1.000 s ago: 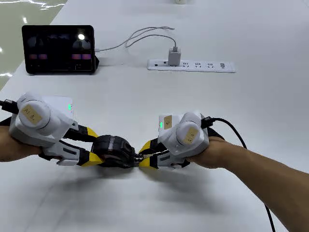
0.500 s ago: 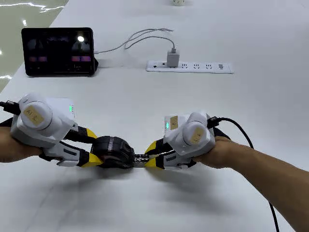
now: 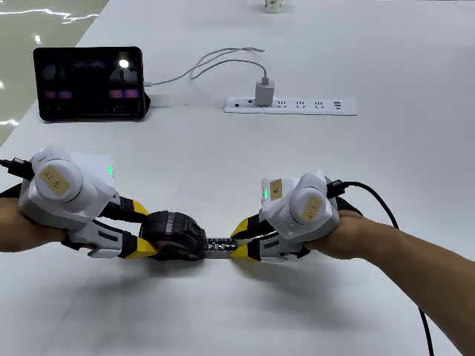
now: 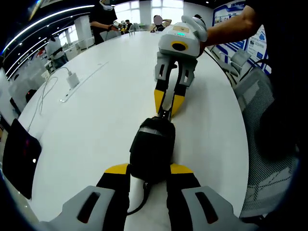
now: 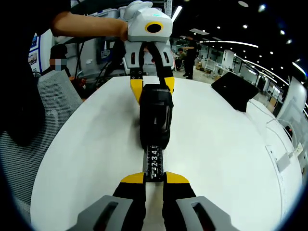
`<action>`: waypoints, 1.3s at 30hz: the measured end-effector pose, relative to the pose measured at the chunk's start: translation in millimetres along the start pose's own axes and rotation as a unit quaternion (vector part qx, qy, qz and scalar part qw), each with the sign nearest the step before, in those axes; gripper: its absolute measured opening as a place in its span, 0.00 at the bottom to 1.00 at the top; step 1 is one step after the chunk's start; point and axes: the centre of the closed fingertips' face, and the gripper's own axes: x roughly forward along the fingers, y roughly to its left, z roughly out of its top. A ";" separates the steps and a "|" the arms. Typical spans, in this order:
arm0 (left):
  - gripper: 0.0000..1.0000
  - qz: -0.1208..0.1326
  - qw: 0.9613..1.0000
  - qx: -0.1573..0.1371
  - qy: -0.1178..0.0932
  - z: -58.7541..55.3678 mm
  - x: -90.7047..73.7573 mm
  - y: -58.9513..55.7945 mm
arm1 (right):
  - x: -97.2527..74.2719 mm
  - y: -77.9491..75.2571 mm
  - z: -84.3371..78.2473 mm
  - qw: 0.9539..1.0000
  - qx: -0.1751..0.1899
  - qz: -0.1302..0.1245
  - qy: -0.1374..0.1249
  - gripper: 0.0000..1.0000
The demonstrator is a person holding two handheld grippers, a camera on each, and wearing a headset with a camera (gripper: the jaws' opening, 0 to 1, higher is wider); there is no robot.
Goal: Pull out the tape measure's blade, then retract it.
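Lower centre: left gripper (image 3: 145, 228) clamps the tape measure (image 3: 175, 233); right gripper (image 3: 240, 240) pinches its blade (image 5: 154, 161), printed 2, 3, 4.

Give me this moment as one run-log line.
left gripper: shut on black tape measure case | right gripper: shut on numbered blade tip | blade: short length out | retract: pending

Black, rounded tape measure case (image 3: 173, 233) upright, low at the white tabletop (image 3: 312, 170). Short stretch of dark blade with white numerals (image 5: 154, 163) drawn straight out from its lower front, held flat, 2, 3, 4 readable.
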 end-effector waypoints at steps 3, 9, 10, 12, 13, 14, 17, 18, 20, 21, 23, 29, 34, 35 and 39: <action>0.23 0.000 1.000 0.000 0.002 0.1 0.2 -0.2 | -2.2 0.0 -1.6 1.000 0.000 0.000 0.001 0.09; 0.23 0.001 1.000 0.001 0.005 0.0 0.2 -0.3 | -6.4 0.2 -5.2 1.000 0.001 -0.001 0.004 0.09; 0.23 0.001 1.000 0.001 0.006 0.0 0.2 -0.3 | -7.2 0.3 -5.8 1.000 0.002 -0.001 0.004 0.09; 0.23 0.001 1.000 0.003 0.008 -0.2 0.2 -0.4 | -9.3 0.3 -7.7 1.000 0.003 -0.001 0.005 0.09; 0.23 0.002 1.000 0.004 0.009 -0.3 0.2 -0.4 | -10.6 0.4 -8.9 1.000 0.003 -0.001 0.005 0.09; 0.23 0.002 1.000 0.004 0.010 -0.4 0.2 -0.3 | -11.4 0.3 -9.8 1.000 0.004 -0.001 0.006 0.09; 0.23 0.002 1.000 0.005 0.012 -0.3 0.3 -0.5 | -14.4 -0.1 -12.7 1.000 0.006 -0.002 0.006 0.09; 0.23 0.002 1.000 0.005 0.012 -0.3 0.3 -0.6 | -15.9 -0.1 -13.6 1.000 0.006 -0.003 0.007 0.09; 0.23 0.002 1.000 0.005 0.013 -0.2 0.3 -0.7 | -18.1 -0.3 -15.5 1.000 0.007 -0.003 0.008 0.09; 0.23 0.002 1.000 0.005 0.014 -0.2 0.3 -0.7 | -19.0 -0.3 -16.1 1.000 0.007 -0.003 0.008 0.09; 0.23 0.002 1.000 0.005 0.015 -0.1 0.3 -0.7 | -20.7 -0.5 -18.2 1.000 0.008 -0.004 0.010 0.09; 0.23 0.002 1.000 0.005 0.015 -0.2 0.4 -0.5 | -25.8 -0.1 -22.6 1.000 0.009 -0.003 0.013 0.09; 0.23 0.002 1.000 0.005 0.016 -0.2 0.5 -0.5 | -31.0 0.1 -27.4 1.000 0.010 -0.004 0.015 0.09; 0.23 0.002 1.000 0.005 0.016 -0.1 0.5 -0.6 | -31.8 0.0 -28.6 1.000 0.011 -0.004 0.016 0.09; 0.23 0.002 1.000 0.005 0.017 0.0 0.5 -0.8 | -35.6 0.5 -32.7 1.000 0.013 -0.005 0.019 0.09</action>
